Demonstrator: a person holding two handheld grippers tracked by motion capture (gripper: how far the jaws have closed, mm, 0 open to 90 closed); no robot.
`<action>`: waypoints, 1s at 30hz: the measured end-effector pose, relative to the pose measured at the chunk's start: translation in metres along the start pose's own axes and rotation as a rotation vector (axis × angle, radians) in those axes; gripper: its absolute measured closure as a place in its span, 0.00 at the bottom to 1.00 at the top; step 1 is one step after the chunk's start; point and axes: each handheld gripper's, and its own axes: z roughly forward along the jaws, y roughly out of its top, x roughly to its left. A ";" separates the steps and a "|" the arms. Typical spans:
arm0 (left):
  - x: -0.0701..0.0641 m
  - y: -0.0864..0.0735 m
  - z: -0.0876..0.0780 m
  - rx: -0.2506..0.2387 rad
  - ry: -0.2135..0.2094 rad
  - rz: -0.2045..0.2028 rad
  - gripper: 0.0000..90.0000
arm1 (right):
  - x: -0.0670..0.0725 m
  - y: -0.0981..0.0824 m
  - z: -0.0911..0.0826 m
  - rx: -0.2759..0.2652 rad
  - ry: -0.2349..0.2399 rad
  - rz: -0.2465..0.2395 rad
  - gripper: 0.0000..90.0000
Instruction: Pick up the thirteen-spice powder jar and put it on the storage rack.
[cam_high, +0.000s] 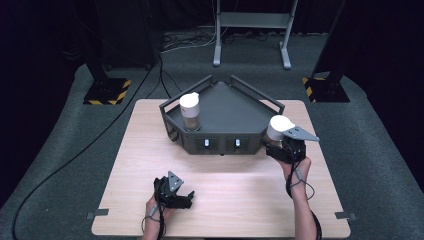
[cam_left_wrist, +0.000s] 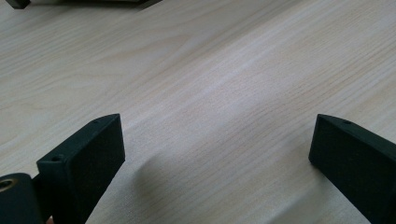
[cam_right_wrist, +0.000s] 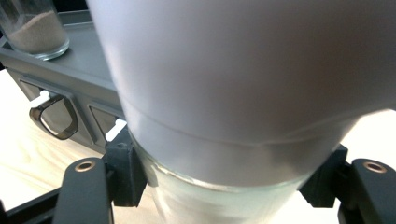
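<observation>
We see the right gripper at the right of the high view, its jaws clamped on a glass jar with a white lid, held just off the grey tray's right corner. A second white-lidded jar stands in the tray's left part. Lower left, the left gripper rests on the wooden table, jaws wide apart with nothing between them.

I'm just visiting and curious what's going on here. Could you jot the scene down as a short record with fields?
Setting: wooden table bearing a dark grey tray
Right gripper: shut on a white-capped jar, held at the tray's right corner
Left gripper: open, nothing between its jaws, low over the bare table
On the tray: second white-capped jar, upright near the left rim, holding pale powder
Tray front: two small white switches
</observation>
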 end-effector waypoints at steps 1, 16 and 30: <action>0.000 0.000 0.000 0.000 -0.001 0.000 0.04 | 0.000 0.002 0.000 -0.001 -0.001 -0.002 0.34; 0.000 0.000 0.000 0.000 0.000 0.000 0.04 | -0.003 0.024 0.005 -0.011 0.008 -0.011 0.34; 0.000 0.000 0.000 0.000 0.001 0.002 0.04 | -0.007 0.043 0.015 -0.009 0.012 -0.019 0.34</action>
